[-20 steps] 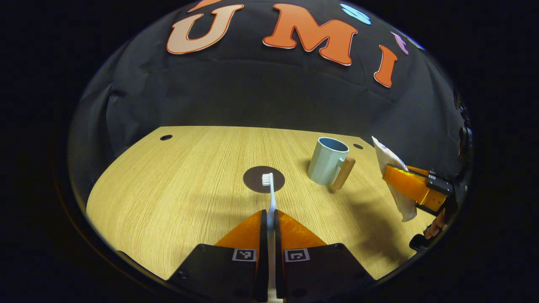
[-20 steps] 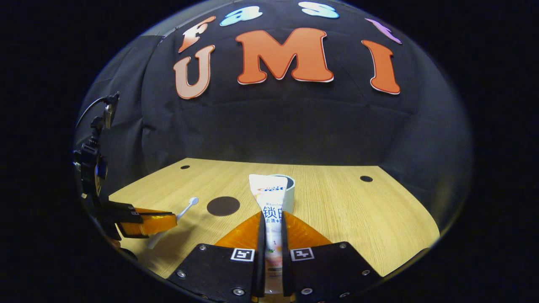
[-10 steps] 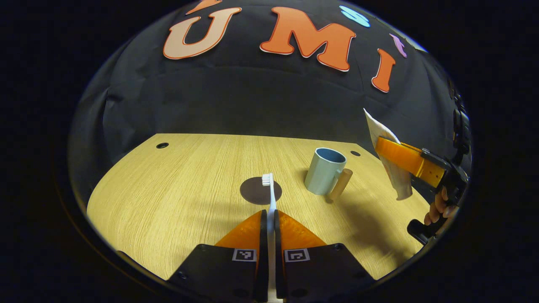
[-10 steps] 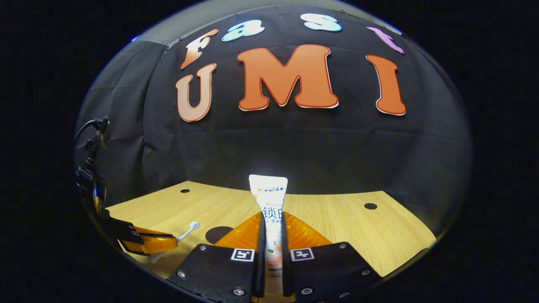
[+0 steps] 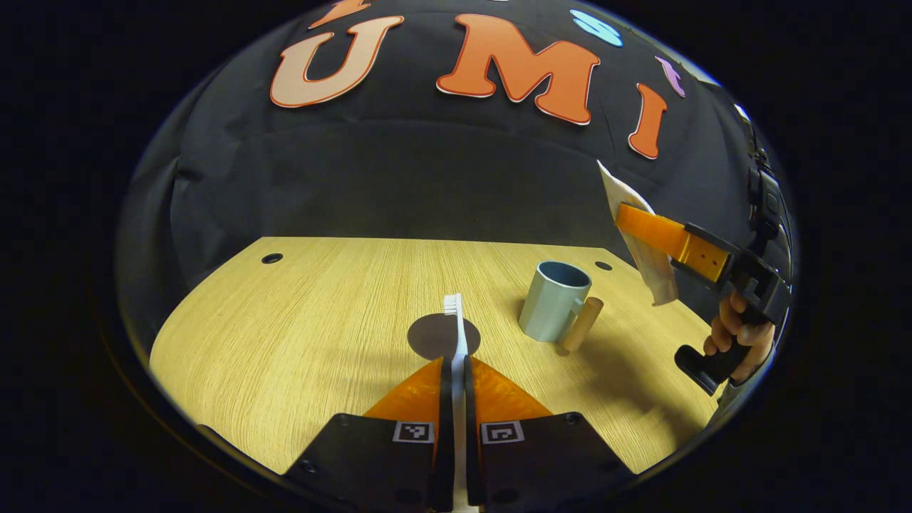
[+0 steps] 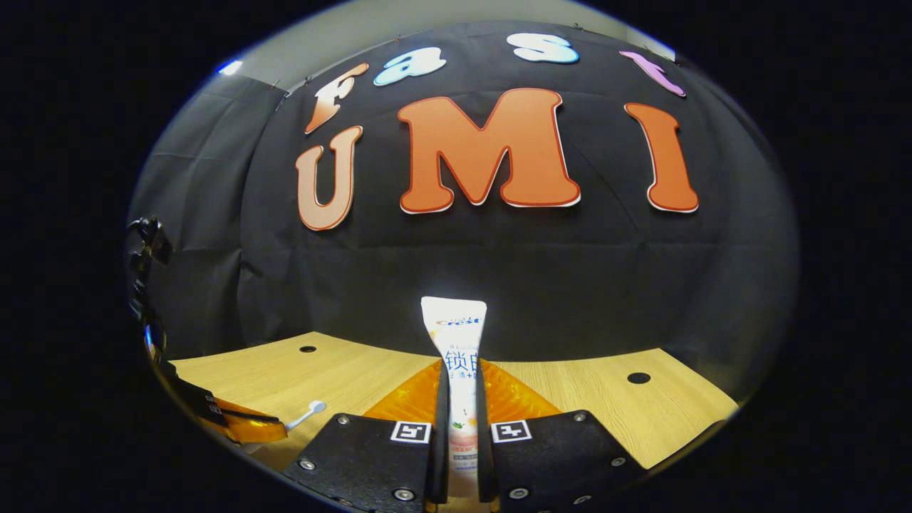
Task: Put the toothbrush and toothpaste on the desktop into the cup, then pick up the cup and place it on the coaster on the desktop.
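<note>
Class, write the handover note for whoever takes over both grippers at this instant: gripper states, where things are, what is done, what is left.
Left gripper: shut on the toothbrush, low over the desk.
Right gripper: shut on the toothpaste, held up in the air, right of the cup.
Cup: upright on the desk, nothing in it that can be seen, beside the coaster.
Done: both items picked up.
Left: drop both into the cup, then set the cup on the coaster.

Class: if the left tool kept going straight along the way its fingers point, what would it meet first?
Probably the round dark brown coaster on the wooden desktop, just beyond the white toothbrush it grips; depth is uncertain.
</note>
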`<action>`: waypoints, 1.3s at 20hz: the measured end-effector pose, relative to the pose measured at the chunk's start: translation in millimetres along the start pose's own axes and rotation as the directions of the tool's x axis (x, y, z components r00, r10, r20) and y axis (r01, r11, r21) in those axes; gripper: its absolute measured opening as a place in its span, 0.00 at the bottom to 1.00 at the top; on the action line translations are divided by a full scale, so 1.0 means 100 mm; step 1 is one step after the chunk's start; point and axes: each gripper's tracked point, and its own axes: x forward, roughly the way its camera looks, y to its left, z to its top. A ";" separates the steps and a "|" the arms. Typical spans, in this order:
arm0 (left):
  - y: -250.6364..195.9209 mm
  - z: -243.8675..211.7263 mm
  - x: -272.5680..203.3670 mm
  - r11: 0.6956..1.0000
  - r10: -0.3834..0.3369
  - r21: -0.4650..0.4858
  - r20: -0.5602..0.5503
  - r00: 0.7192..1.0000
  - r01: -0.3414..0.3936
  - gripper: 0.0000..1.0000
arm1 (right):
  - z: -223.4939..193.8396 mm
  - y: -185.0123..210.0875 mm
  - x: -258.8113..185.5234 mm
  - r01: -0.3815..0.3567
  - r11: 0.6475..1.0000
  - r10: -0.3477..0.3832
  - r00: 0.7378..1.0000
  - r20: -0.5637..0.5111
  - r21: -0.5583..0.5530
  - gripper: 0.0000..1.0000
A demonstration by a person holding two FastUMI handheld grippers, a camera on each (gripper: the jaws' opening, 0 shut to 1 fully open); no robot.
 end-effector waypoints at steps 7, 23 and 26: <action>0.02 -0.03 0.05 1.000 0.007 0.004 -0.018 1.000 -0.007 0.10 | 0.03 -0.05 0.35 -0.031 0.998 0.028 0.998 0.051 0.051 0.17; -0.01 -0.05 0.07 1.000 0.004 -0.031 -0.030 1.000 -0.005 0.10 | -0.18 0.04 0.96 -0.117 0.989 0.113 0.992 0.048 0.093 0.17; -0.02 -0.02 0.06 0.999 0.008 -0.037 -0.030 1.000 -0.009 0.10 | -0.32 0.03 1.02 -0.126 0.987 0.125 0.992 0.019 0.101 0.17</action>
